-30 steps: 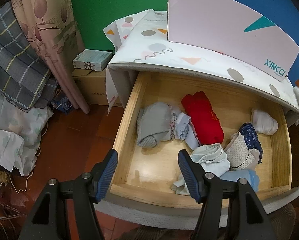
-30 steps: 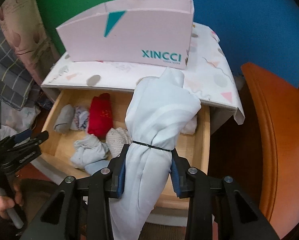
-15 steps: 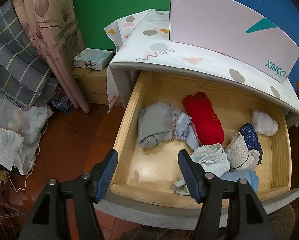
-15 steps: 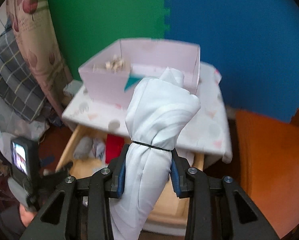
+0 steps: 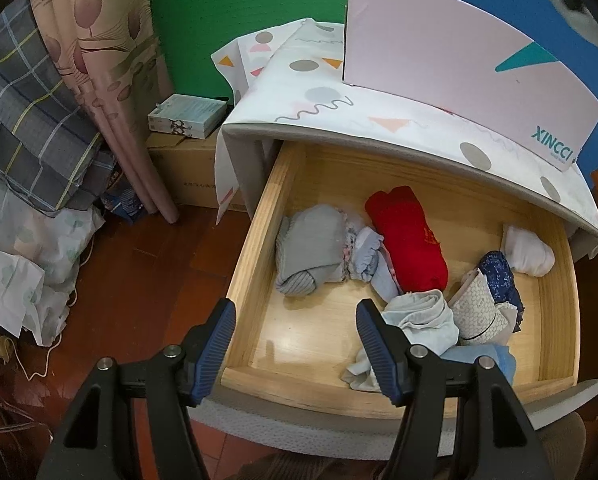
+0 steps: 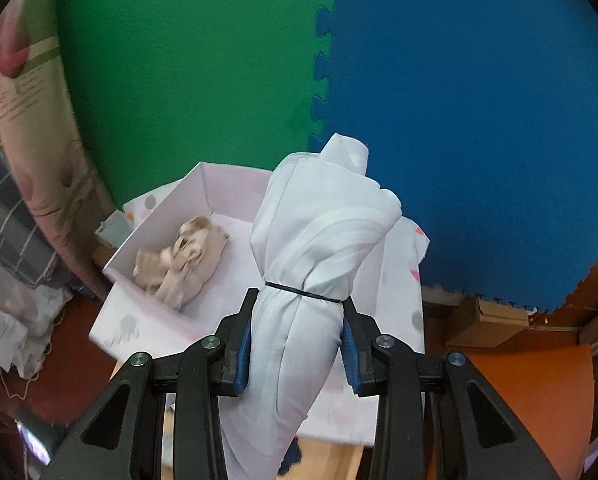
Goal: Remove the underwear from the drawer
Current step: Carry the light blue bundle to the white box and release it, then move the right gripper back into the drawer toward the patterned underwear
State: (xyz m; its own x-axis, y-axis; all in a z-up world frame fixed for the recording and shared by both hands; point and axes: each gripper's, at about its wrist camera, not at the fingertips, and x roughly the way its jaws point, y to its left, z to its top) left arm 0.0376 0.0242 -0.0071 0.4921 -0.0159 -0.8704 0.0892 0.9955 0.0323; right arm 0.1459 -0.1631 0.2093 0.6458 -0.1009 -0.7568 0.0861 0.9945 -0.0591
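My right gripper (image 6: 297,340) is shut on a pale blue-white rolled underwear bundle (image 6: 315,248) tied with a thin black band, held up above the pink box (image 6: 167,224). A beige bundle (image 6: 183,258) lies inside that box. In the left wrist view the open wooden drawer (image 5: 255,240) holds several rolled pieces: a grey one (image 5: 313,250), a red one (image 5: 409,240), a white one (image 5: 525,250) and a pale one (image 5: 423,318). My left gripper (image 5: 295,344) hangs open over the drawer's front left corner, holding nothing.
The pink box (image 5: 459,68) stands on the patterned cloth (image 5: 319,100) covering the cabinet top. A curtain (image 5: 99,80), a plaid blanket (image 5: 23,120) and bags crowd the floor at left. An orange wooden chair (image 6: 531,380) stands at right, against green and blue foam wall mats.
My right gripper has risen and moved toward the cabinet with the bundle, so it now looks down into the pink box. The left gripper has stayed still.
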